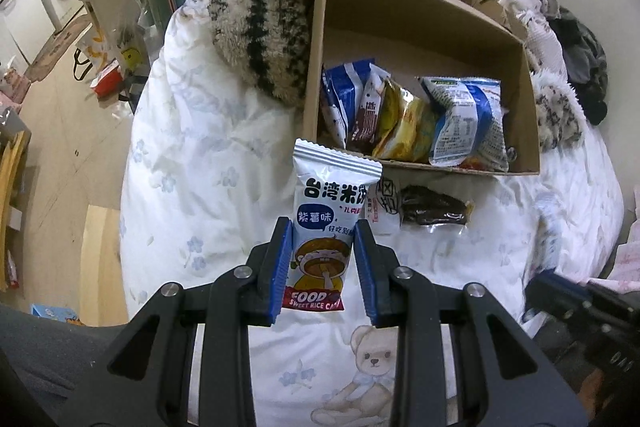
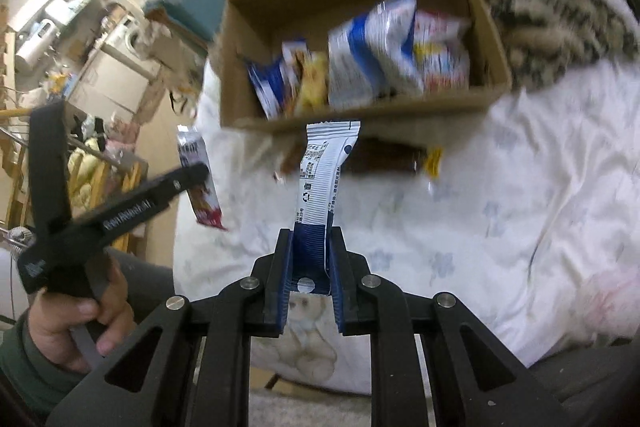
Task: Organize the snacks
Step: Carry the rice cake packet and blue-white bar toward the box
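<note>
Tongs, 2 pairs, each clamped on 1 snack packet above the bed.
Left tongs (image 1: 322, 241) are closed on a rice cake packet (image 1: 328, 211); right tongs (image 2: 310, 251) on a white-and-blue packet (image 2: 322, 175), both near the cardboard box (image 1: 420, 19) of snacks.

bed (image 1: 208, 155) | on it: cardboard box (image 1: 520, 107), dark snack pkt (image 1: 434, 211), striped blanket (image 1: 260, 39)

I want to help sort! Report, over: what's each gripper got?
Left gripper shut on rice cake packet. Right gripper shut on white-blue packet. Box ahead, half full. Dark snack left on bed.
</note>
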The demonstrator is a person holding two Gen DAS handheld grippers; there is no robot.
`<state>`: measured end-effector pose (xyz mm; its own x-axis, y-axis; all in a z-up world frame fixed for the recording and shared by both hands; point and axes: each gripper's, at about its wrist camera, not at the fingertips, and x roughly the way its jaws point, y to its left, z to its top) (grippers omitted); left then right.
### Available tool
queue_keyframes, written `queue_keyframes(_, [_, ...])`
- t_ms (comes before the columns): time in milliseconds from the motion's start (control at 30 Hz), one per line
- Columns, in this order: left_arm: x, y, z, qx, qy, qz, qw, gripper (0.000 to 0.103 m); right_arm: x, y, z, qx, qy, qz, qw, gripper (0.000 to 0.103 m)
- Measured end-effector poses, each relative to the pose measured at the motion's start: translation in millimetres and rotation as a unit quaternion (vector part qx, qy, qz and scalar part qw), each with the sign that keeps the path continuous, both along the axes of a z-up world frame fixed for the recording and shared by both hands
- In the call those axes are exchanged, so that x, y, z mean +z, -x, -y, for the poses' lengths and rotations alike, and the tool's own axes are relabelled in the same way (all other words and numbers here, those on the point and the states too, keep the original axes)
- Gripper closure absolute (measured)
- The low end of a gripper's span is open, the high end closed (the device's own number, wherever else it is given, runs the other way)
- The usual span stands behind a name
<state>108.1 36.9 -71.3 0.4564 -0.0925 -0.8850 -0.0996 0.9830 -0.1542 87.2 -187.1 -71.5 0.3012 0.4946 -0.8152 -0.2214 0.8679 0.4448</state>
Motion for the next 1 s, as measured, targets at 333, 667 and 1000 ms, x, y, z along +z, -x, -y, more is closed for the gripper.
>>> queue_keyframes(333, [31.5,-7.0,0.6,0.005,-0.009,0.044,0.9990,0.076,28.9,-11.4,18.2,-0.029,-0.023,0.040,0.999,0.085])
queue_keyframes(667, [72.2,-41.3,18.5,-0.021,0.007,0.075,0.9969,0.076,65.6,-42.9,37.8,-0.046,-0.027,0.087,0.995,0.085])
queue_keyframes(1000, [82.0,-86.9,39.6,-0.045,0.007,0.088,0.9951,0.076,73.4,-93.1,55.8,-0.062,-0.030,0.094,0.993,0.085])
